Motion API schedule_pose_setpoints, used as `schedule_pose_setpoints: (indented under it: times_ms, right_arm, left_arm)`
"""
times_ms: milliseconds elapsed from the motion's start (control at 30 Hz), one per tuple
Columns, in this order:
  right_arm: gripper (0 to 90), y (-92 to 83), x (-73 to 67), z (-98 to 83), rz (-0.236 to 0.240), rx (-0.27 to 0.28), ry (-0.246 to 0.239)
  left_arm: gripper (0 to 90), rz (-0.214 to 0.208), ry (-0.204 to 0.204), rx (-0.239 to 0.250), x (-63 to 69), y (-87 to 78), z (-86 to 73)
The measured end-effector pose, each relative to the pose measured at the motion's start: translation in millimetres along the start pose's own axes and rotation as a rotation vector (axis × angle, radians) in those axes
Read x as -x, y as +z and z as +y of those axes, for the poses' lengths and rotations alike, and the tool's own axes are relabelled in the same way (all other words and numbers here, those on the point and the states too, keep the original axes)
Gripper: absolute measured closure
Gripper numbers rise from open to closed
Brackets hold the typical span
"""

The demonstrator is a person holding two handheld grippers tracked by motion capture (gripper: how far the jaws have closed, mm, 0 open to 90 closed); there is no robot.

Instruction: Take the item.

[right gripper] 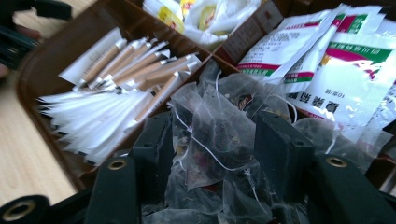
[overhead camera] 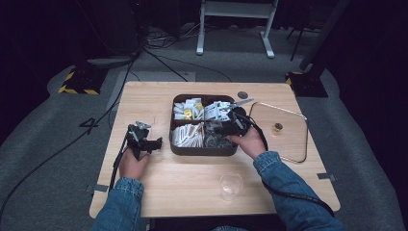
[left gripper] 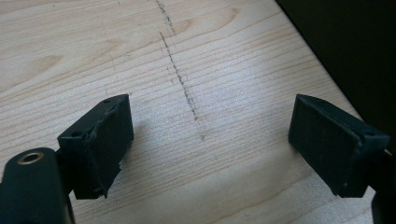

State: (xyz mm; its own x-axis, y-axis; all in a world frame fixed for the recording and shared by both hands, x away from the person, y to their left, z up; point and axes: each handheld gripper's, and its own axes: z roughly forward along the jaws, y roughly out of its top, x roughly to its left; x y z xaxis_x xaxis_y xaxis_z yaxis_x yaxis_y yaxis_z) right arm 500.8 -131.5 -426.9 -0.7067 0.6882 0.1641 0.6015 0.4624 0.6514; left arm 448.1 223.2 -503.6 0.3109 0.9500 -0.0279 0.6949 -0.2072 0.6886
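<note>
Reaching into the box point(overhead camera: 179, 146) for a tea bag point(right gripper: 219, 135).

Right tool point(right gripper: 212, 154) lowered into the near right compartment, jaws spread either side of one mesh tea bag atop the pile, probably not yet pinching. Next: press together on that single bag, lift clear without snagging strings. Other compartments: paper sticks point(right gripper: 130, 65) near left, printed sachets point(right gripper: 336, 70) far right, small packets point(right gripper: 205, 14) far left. Left tool point(left gripper: 210, 149) spread wide, empty, over bare table point(left gripper: 210, 60). Glass cup point(overhead camera: 231, 185) and lid point(overhead camera: 279, 131) waiting nearby.

left hand-held gripper point(left gripper: 210, 144) gaping, right hand-held gripper point(right gripper: 212, 149) parted
</note>
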Motion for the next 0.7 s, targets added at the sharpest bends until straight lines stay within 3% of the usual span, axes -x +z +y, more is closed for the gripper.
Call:
schedule_pose_setpoints:
  times_ms: [100, 133, 167, 233, 467, 700]
  right_arm:
    - [48.0, 11.4, -6.6, -1.4, -0.063, -0.056, -0.083]
    - [48.0, 11.4, -6.6, -1.4, -0.063, -0.056, -0.083]
    - [54.0, 14.6, -8.8, -2.0, -0.087, -0.08, -0.107]
    - [56.6, 15.4, -9.1, -2.2, -0.09, -0.085, -0.113]
    - [79.6, 13.4, -9.2, -4.3, -0.109, -0.081, -0.14]
    - [82.4, 7.7, -9.8, -6.1, -0.091, -0.042, -0.132]
  left_arm:
    - [14.4, 0.0, 0.0, -0.001, 0.0, 0.0, 0.0]
    - [14.4, 0.0, 0.0, -0.001, 0.0, -0.1, 0.0]
    - [14.4, 0.0, -0.001, -0.001, 0.1, 0.0, 0.0]
    - [14.4, 0.0, 0.0, -0.001, 0.1, 0.0, 0.0]
    - [14.4, 0.001, 0.001, -0.001, 0.0, -0.1, 0.0]
    - [14.4, 0.0, 0.0, -0.001, 0.1, 0.0, 0.0]
